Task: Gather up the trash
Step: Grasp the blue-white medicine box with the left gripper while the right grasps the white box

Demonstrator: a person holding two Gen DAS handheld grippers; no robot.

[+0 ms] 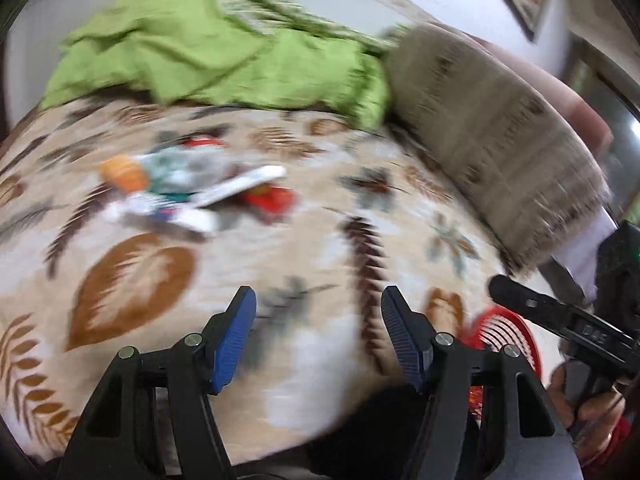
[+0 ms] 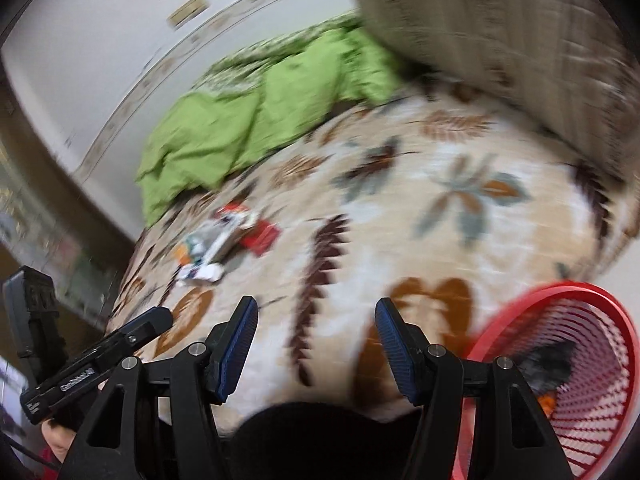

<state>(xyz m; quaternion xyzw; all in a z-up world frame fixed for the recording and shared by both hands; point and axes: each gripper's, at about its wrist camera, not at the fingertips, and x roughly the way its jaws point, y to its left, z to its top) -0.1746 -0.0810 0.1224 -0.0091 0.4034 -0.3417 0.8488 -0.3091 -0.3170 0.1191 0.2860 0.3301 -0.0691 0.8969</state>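
Observation:
A pile of trash (image 1: 192, 188) lies on the leaf-patterned bedspread (image 1: 320, 220): white wrappers, an orange piece and red packets, all blurred. It also shows in the right wrist view (image 2: 228, 240), far left of centre. My left gripper (image 1: 318, 312) is open and empty, above the bedspread, well short of the pile. My right gripper (image 2: 316, 320) is open and empty too. A red mesh wastebasket (image 2: 576, 368) stands at the right, beside the bed, with dark and orange scraps inside. It also shows in the left wrist view (image 1: 504, 332).
A crumpled green blanket (image 1: 224, 52) lies at the far side of the bed. A brown patterned pillow (image 1: 496, 136) sits at the right. A white wall (image 2: 100, 40) is behind the bed. The other gripper's body (image 1: 560, 320) shows at the right edge.

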